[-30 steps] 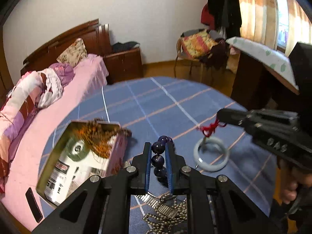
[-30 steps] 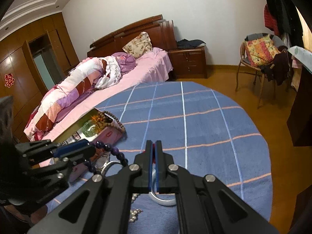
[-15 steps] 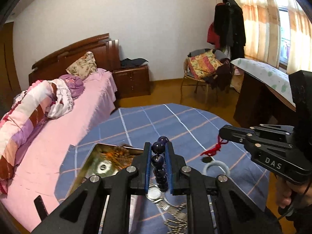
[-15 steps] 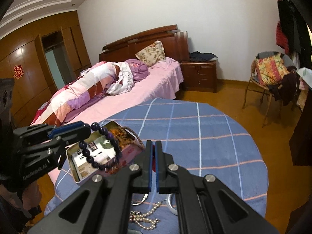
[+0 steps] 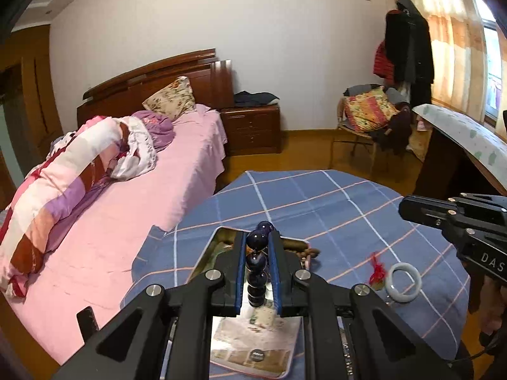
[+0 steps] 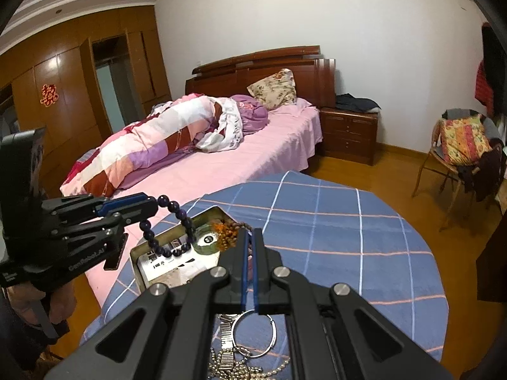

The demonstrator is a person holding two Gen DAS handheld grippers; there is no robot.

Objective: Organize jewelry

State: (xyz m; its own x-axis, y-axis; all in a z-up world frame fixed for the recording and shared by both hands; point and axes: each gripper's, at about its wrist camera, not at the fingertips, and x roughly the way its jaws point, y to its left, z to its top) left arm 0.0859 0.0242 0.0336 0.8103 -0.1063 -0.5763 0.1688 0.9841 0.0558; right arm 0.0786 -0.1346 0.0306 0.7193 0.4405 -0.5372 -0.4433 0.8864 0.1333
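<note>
My left gripper point(image 5: 256, 237) is shut on a dark purple bead bracelet point(image 5: 257, 262), which stands up between its blue pads. In the right wrist view the left gripper point(image 6: 149, 204) is at the left and the bracelet point(image 6: 171, 231) hangs as a loop over an open metal tin point(image 6: 139, 253). The tin point(image 5: 221, 240) holds brown beads point(image 6: 228, 231) and a pale green disc point(image 6: 207, 240). My right gripper point(image 6: 250, 234) is shut, and I see nothing between its pads. It hovers above the round blue checked table point(image 6: 332, 221), and its tip point(image 5: 404, 207) is above a white bangle point(image 5: 404, 281) with a red tassel point(image 5: 377, 269).
A silver hoop point(image 6: 253, 332), a metal watch band point(image 6: 226, 342) and a ball chain point(image 6: 247, 367) lie on the cloth under my right gripper. A pink bed point(image 5: 126, 221) runs along the table's left. A chair point(image 5: 364, 120) and a desk point(image 5: 459, 145) stand at the right.
Both grippers have risen and drawn back from the table. The left one carried the bracelet leftwards until it hangs over the tin. The right gripper's tip has lifted away from the red tassel.
</note>
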